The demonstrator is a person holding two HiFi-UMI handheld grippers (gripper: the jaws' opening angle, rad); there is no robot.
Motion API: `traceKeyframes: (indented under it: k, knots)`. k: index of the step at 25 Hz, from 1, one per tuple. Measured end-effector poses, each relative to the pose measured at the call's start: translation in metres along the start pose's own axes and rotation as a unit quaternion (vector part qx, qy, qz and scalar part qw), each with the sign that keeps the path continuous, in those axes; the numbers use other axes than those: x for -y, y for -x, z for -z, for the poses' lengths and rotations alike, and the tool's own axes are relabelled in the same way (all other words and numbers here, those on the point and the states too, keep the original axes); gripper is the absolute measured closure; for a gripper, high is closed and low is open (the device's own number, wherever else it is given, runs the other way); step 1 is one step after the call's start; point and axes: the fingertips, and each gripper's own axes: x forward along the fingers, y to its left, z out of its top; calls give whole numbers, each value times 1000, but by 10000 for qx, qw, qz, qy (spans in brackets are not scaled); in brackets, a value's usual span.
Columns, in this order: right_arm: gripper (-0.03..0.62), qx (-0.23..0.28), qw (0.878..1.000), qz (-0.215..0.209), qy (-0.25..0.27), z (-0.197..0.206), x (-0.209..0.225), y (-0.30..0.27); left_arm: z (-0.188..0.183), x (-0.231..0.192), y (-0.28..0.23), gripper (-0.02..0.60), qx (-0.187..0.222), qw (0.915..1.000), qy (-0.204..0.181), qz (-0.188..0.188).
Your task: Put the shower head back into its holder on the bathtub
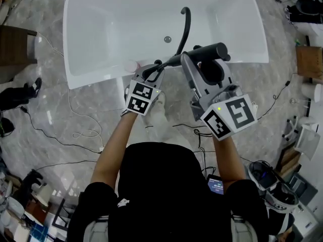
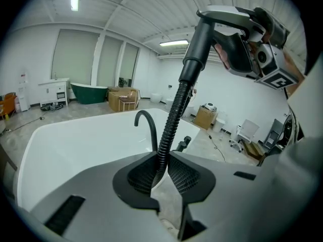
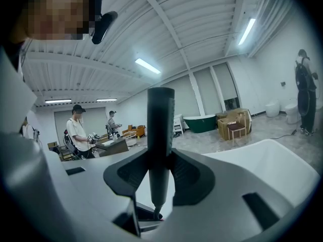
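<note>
The black shower head (image 1: 214,50) lies crosswise in my right gripper (image 1: 206,60), just over the near rim of the white bathtub (image 1: 91,44). In the right gripper view the jaws of the right gripper (image 3: 160,178) are shut on its upright black handle (image 3: 160,130). My left gripper (image 2: 162,173) is shut on the black ribbed hose (image 2: 170,125), which climbs to the shower head (image 2: 199,39) at upper right. In the head view the left gripper (image 1: 153,73) sits left of the right one. The curved black faucet (image 2: 146,122) and small black fittings (image 2: 184,143) stand on the rim beyond.
Cables (image 1: 75,130) trail over the marble floor by my feet. A small pale container (image 1: 132,66) sits on the tub's near rim. Cardboard boxes (image 1: 309,60) and gear line the right side. Several people (image 3: 78,130) stand far off in the room.
</note>
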Motion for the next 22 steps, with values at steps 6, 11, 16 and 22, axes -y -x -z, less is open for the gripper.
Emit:
traceKeyframes:
  k: [6, 11, 16, 22]
  knots:
    - [454, -163, 9998, -57, -74, 25, 4, -16, 28, -12, -17, 505, -202, 9995, 237, 1]
    - [454, -260, 9996, 25, 96, 41, 10, -23, 47, -17, -29, 485, -313, 9992, 246, 79]
    - [454, -361, 9993, 79, 107, 56, 18, -33, 60, -20, -33, 462, -388, 9989, 265, 87]
    - [454, -546, 9983, 68, 211, 78, 26, -45, 64, -25, -29, 529, -304, 9989, 342, -70]
